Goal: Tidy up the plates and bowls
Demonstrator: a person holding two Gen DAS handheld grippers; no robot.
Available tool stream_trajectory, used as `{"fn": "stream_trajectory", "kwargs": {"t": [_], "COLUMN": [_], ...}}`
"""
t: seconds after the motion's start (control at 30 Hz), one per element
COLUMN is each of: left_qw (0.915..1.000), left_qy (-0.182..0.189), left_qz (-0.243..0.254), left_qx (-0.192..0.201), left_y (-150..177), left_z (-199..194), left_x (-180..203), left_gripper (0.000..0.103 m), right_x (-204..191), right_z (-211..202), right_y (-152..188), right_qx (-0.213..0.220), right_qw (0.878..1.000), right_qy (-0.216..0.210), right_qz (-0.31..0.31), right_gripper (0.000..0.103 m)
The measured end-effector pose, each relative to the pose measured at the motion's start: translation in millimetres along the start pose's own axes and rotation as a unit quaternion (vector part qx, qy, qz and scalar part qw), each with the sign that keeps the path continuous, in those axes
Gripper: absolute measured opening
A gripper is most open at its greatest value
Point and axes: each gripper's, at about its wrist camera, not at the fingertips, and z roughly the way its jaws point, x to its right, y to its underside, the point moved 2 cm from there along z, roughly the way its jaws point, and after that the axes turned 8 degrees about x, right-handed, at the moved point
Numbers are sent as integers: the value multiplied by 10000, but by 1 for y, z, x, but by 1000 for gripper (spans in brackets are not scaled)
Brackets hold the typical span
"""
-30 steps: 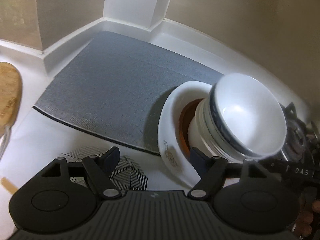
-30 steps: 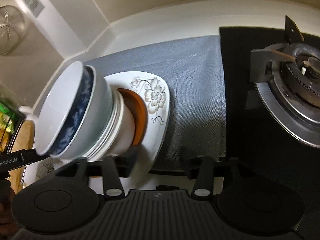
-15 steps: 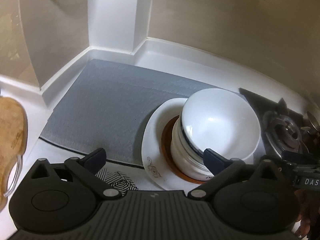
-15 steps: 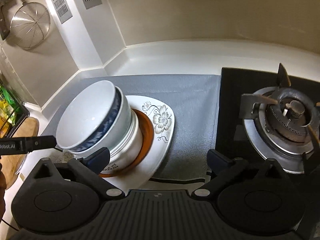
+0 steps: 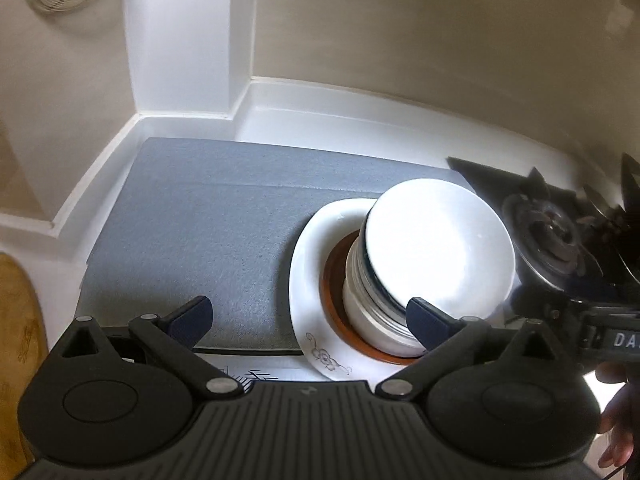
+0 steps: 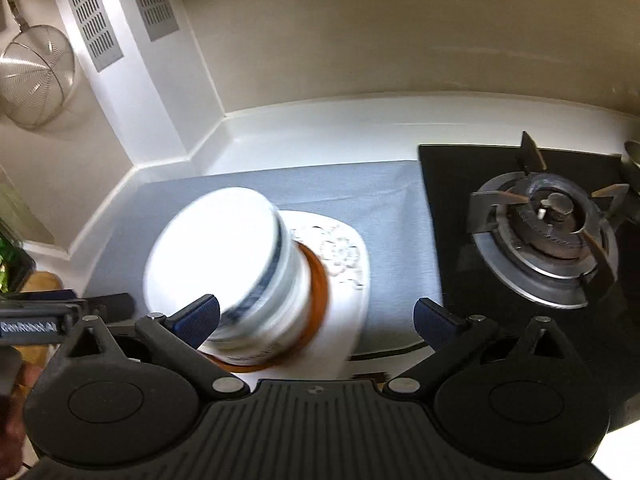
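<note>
A stack of white bowls (image 5: 436, 248) (image 6: 224, 264), one with a blue band, stands on a brown plate (image 5: 334, 280) (image 6: 318, 292) that lies on a white flowered plate (image 5: 308, 280) (image 6: 344, 256). All rest on a grey mat (image 5: 208, 224) (image 6: 360, 200). My left gripper (image 5: 310, 318) hangs open above the near edge of the mat, its right finger in front of the bowls. My right gripper (image 6: 316, 320) is open too, raised over the plate's near rim, nothing between its fingers. The right wrist view is blurred.
A gas burner (image 6: 548, 224) (image 5: 552, 236) on a black hob sits right of the mat. White counter and a wall corner (image 5: 188, 60) lie behind. A wooden board (image 5: 20, 340) is at the left edge. A wire strainer (image 6: 36, 76) hangs on the wall.
Both grippers opened wide and let go of the plate stack, then rose and pulled back. The stack, tilted before, now sits flat on the mat.
</note>
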Motion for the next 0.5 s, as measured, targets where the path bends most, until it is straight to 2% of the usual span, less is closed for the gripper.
{"fn": "stream_trajectory", "kwargs": {"t": [0.33,0.5], "left_qw": [9986,9976], "left_qy": [420,585], "left_qz": [313,347], "left_qx": [-57,-139], "left_y": [2,5], "left_z": [4,3], "left_x": [-8,-11], "left_gripper": [103,103], "right_x": [-29,-39], "right_z": [-18,-27], "right_y": [8,14], "right_qx": [106,117], "right_qw": [9975,9960], "right_qy": [689,882], "right_qz": [69,107], "right_gripper": [103,103]}}
